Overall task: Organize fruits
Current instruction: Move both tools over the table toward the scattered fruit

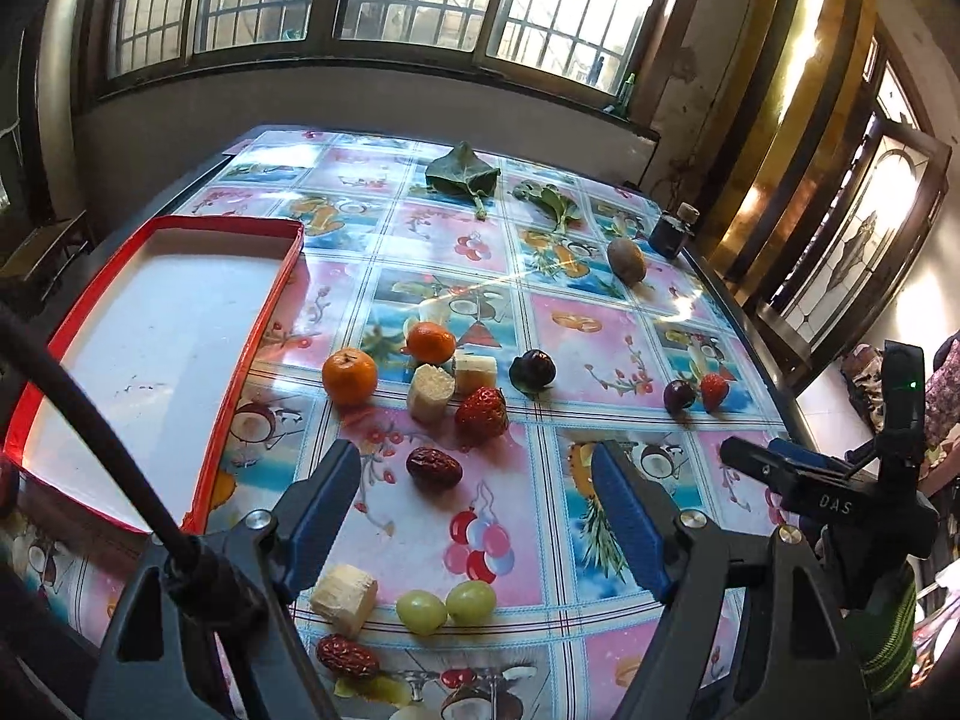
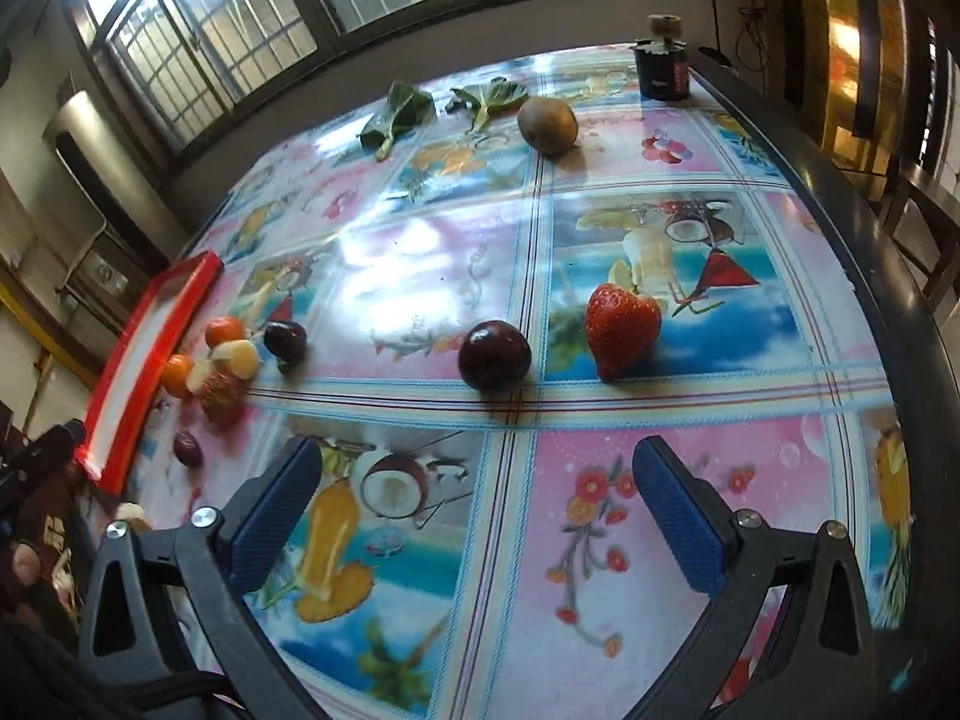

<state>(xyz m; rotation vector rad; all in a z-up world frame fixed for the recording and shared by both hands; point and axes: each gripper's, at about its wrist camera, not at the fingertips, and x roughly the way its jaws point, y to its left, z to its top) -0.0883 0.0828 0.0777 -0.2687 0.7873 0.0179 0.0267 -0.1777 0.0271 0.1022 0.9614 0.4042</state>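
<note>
In the left wrist view my left gripper is open and empty above a red date. Ahead lie two oranges, cane chunks, a strawberry and a dark cherry. Two green grapes, another cane chunk and a second date lie near its base. The red-rimmed white tray stands at the left, with nothing in it. My right gripper is open and empty, just short of a dark cherry and a strawberry.
A kiwi, two green leaves and a dark jar stand at the far side of the table. The table's dark edge runs along the right. The right gripper's body shows at the right of the left wrist view.
</note>
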